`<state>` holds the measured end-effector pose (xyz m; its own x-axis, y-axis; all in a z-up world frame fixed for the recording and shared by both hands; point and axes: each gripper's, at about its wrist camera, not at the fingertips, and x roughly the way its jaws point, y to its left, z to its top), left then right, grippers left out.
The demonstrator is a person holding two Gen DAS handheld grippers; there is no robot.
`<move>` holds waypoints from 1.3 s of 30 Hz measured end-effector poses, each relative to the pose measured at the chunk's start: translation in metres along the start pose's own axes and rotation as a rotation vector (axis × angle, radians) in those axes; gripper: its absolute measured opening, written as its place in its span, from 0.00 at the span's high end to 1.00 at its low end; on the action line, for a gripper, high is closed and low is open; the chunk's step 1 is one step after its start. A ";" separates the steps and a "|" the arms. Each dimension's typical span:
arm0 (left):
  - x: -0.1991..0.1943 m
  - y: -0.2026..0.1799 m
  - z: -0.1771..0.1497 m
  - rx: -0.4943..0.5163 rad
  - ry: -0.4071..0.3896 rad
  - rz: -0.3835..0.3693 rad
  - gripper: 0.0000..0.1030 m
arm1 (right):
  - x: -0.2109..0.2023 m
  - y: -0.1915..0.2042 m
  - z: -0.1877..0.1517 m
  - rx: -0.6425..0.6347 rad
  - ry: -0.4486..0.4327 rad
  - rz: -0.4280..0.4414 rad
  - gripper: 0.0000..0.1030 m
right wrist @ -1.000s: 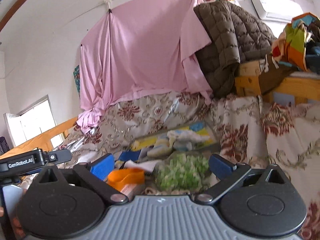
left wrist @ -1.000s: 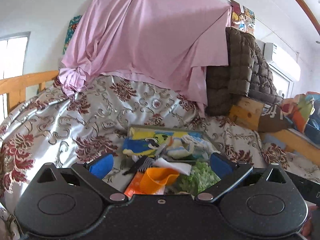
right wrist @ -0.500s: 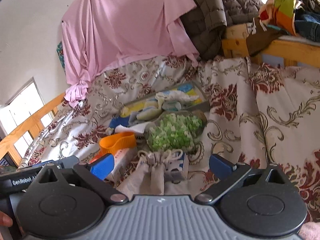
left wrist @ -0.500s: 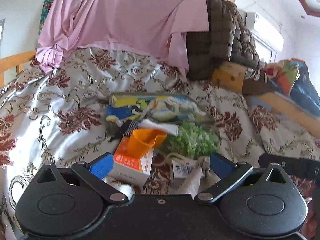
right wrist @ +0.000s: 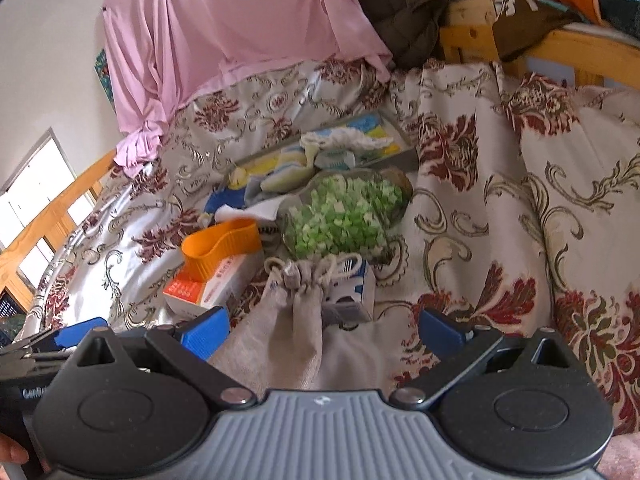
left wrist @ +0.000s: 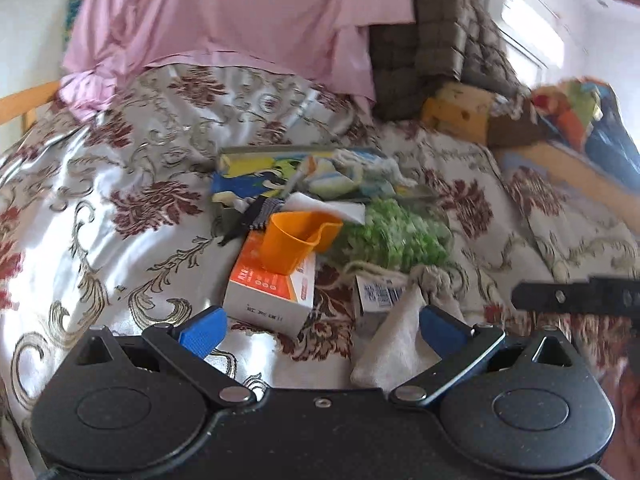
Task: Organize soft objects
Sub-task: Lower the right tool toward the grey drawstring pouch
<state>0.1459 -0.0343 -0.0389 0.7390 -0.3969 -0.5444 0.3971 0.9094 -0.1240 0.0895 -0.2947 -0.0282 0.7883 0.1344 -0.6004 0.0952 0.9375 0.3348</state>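
A pile lies on the floral bedspread. A grey drawstring pouch lies nearest, seen also in the left wrist view. Behind it are a green fluffy pad, an orange cup on an orange-and-white box, a small white-and-blue box, and rolled socks in a colourful tray. My left gripper is open above the bedspread, just before the box and pouch. My right gripper is open over the pouch. Both are empty.
A pink sheet hangs behind the bed. A brown quilted jacket hangs over a wooden frame at the right. A wooden rail and window stand left. The right gripper's body shows in the left wrist view.
Both grippers have tilted downward and moved closer to the pile. The pouch and the two boxes have come into view near the fingers. Both stay open.
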 end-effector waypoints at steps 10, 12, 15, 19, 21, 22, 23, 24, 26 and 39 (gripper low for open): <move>0.011 -0.010 -0.015 0.094 0.096 -0.112 0.01 | 0.013 0.003 -0.001 -0.015 0.062 -0.021 0.00; 0.013 -0.012 -0.017 0.099 0.110 -0.139 0.01 | 0.016 0.003 -0.001 -0.013 0.071 -0.022 0.00; 0.015 -0.014 -0.020 0.093 0.130 -0.175 0.01 | 0.018 0.003 -0.001 -0.015 0.083 -0.027 0.00; 0.019 -0.015 -0.023 0.081 0.159 -0.201 0.01 | 0.022 0.003 -0.001 -0.019 0.104 -0.035 0.00; 0.021 -0.015 -0.024 0.065 0.170 -0.227 0.01 | 0.025 0.003 -0.001 -0.019 0.120 -0.039 0.00; 0.022 -0.016 -0.025 0.063 0.176 -0.238 0.01 | 0.027 0.003 -0.001 -0.020 0.130 -0.042 0.00; 0.023 -0.018 -0.026 0.068 0.181 -0.243 0.01 | 0.029 0.003 -0.001 -0.021 0.139 -0.045 0.00; 0.024 -0.021 -0.027 0.076 0.186 -0.245 0.01 | 0.031 0.004 -0.001 -0.022 0.151 -0.046 0.00; 0.025 -0.026 -0.030 0.086 0.188 -0.248 0.01 | 0.038 0.005 -0.001 -0.026 0.177 -0.038 0.00; 0.042 -0.044 -0.040 0.069 0.188 -0.259 0.01 | 0.060 0.008 0.000 -0.004 0.236 0.042 0.00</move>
<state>0.1375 -0.0863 -0.0899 0.4980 -0.5781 -0.6464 0.5993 0.7682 -0.2253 0.1376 -0.2786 -0.0619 0.6273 0.2440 -0.7396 0.0624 0.9308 0.3600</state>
